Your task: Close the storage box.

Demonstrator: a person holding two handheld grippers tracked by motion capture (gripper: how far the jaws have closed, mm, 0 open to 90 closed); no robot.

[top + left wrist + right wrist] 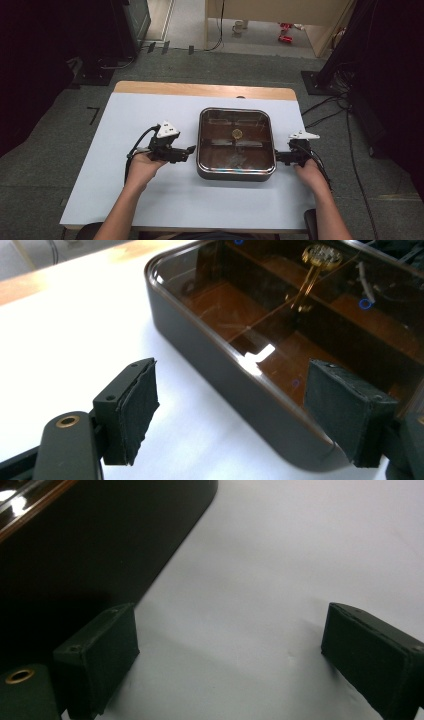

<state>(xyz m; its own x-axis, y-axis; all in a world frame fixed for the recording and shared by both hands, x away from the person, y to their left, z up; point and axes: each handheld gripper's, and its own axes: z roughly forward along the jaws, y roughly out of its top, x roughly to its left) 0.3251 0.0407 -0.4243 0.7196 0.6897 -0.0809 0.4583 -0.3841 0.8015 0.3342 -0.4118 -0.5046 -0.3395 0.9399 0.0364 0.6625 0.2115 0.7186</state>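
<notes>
**Asker:** Dark metal, is it, the thing in the middle?

**Describer:** Dark and glossy, yes. A square pan (236, 172) with rounded corners sits at the centre of a white counter (100, 185). It has upright walls and what looks like a brown-tinted glass lid (220, 131) that mirrors the room, with a small brass-coloured knob (237, 133) in the middle.

**Asker:** Where are the hands?

**Describer:** One on each side. The left tool (186, 150) is at the pan's nine o'clock, just beside the wall. The right tool (278, 157) is at its three o'clock, right up against the wall (whether it touches, I cannot tell). I judge they flank the pan so as to take it from both sides at once.

**Asker:** Are they gripping anything?

**Describer:** No. In the left gripper view the jaws stand wide apart and hold nothing; one pad (137, 410) hangs over bare counter, the other sits in front of the pan's rounded near corner (300, 452). In the right gripper view the jaws are just as wide and also hold nothing, with white counter between them and the pan's dark wall (90, 545) to one side.

**Asker:** What are the pads like?

**Describer:** Black, blocky and matt, faced with something like foam or rubber, probably for grip on that smooth wall.
</notes>
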